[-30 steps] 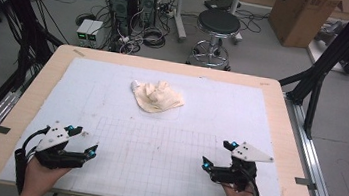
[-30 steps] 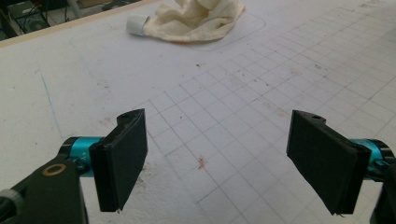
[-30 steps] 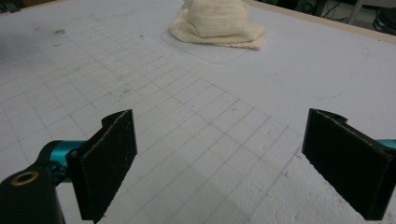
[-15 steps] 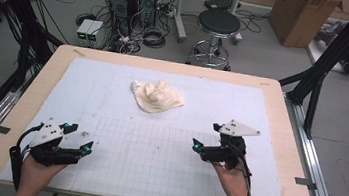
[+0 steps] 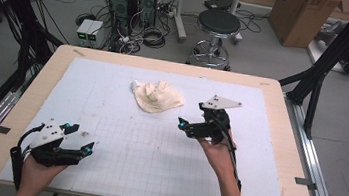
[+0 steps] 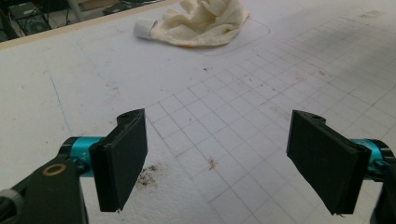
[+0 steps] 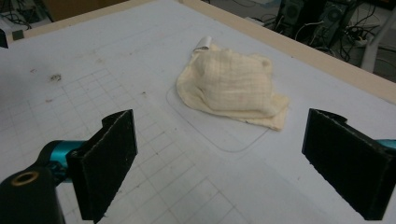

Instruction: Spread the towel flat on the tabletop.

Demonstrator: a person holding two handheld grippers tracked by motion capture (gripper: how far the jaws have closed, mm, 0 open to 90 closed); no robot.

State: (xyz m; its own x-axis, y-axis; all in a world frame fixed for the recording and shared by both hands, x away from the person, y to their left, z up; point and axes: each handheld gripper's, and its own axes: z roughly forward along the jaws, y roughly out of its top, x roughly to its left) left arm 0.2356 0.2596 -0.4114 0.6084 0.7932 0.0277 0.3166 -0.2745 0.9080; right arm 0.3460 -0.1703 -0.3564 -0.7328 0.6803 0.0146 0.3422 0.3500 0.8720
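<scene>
A crumpled cream cloth [image 5: 157,97] lies on the far middle of the white grid mat [image 5: 153,171], with a small white tube end [image 5: 135,84] poking out at its left. My right gripper [image 5: 185,126] hovers just right of and nearer than the cloth, open and holding nothing. In the right gripper view the cloth [image 7: 231,86] lies ahead between the wide-apart jaws of that gripper [image 7: 229,163]. My left gripper [image 5: 84,139] rests open near the front left of the mat. In the left gripper view [image 6: 222,158] the cloth [image 6: 205,21] is far off.
The wooden table edge [image 5: 25,110] frames the mat. A faint rounded outline [image 7: 219,140] is drawn on the mat around the cloth. Behind the table stand a stool [image 5: 217,22], computer towers [image 5: 124,1] and a cardboard box [image 5: 304,13].
My right gripper has moved forward and left from the front right of the mat toward the cloth. The left gripper has stayed near the front left.
</scene>
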